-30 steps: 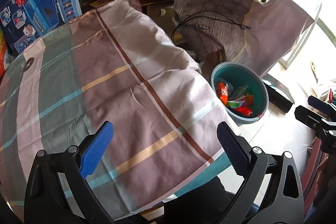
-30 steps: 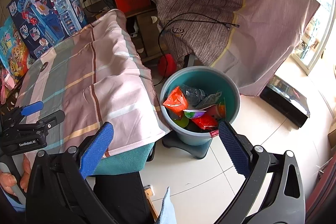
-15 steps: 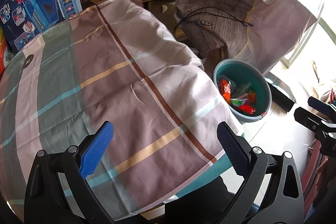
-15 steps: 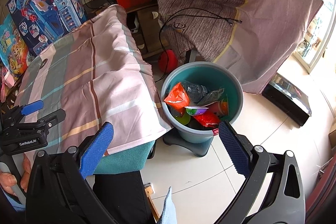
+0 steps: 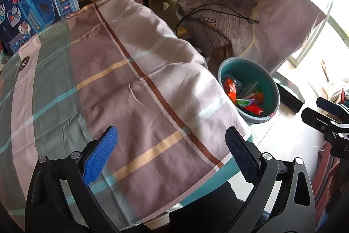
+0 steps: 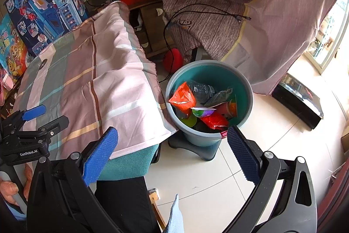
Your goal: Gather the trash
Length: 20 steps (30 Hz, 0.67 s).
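Observation:
A teal bucket stands on the tiled floor beside the table and holds trash: an orange wrapper, a clear plastic bottle, a purple-green cup lid and a red wrapper. The left wrist view shows the same bucket off the table's right edge. My left gripper hovers open over the checked tablecloth, nothing between its fingers. My right gripper is open above the floor, just in front of the bucket, and holds nothing. No loose trash shows on the cloth.
Toy boxes lean at the table's far side. A brown and pink cloth with a black cable drapes over furniture behind the bucket. A black flat box lies on the floor at right. A red ball sits behind the bucket.
The left gripper has drifted slightly back and left over the cloth; the bucket sits a little farther right in its view. The right gripper barely moved. Both stay open.

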Motion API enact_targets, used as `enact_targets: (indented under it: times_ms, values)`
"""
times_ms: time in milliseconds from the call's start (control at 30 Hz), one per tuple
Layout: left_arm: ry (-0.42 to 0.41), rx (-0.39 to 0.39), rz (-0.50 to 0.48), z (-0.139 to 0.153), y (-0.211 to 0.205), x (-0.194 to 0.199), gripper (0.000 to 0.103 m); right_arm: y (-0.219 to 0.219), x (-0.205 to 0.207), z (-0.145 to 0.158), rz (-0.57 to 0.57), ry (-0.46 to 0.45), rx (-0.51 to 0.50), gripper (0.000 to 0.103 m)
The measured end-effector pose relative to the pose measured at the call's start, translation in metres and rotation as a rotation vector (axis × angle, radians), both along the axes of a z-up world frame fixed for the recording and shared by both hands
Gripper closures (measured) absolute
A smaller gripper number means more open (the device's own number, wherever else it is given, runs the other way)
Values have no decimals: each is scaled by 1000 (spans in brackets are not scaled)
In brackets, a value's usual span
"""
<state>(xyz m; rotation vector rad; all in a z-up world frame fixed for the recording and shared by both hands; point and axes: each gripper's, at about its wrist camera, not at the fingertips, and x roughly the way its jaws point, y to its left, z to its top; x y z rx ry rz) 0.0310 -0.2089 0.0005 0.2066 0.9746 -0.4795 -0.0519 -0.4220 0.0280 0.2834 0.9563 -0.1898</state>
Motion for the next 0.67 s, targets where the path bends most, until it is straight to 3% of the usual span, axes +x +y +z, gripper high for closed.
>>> enact_targets:
  times_ms: [667]
  values:
    - [20, 11, 15, -10, 5, 2, 4, 2, 2, -3, 2, 6, -3, 7]
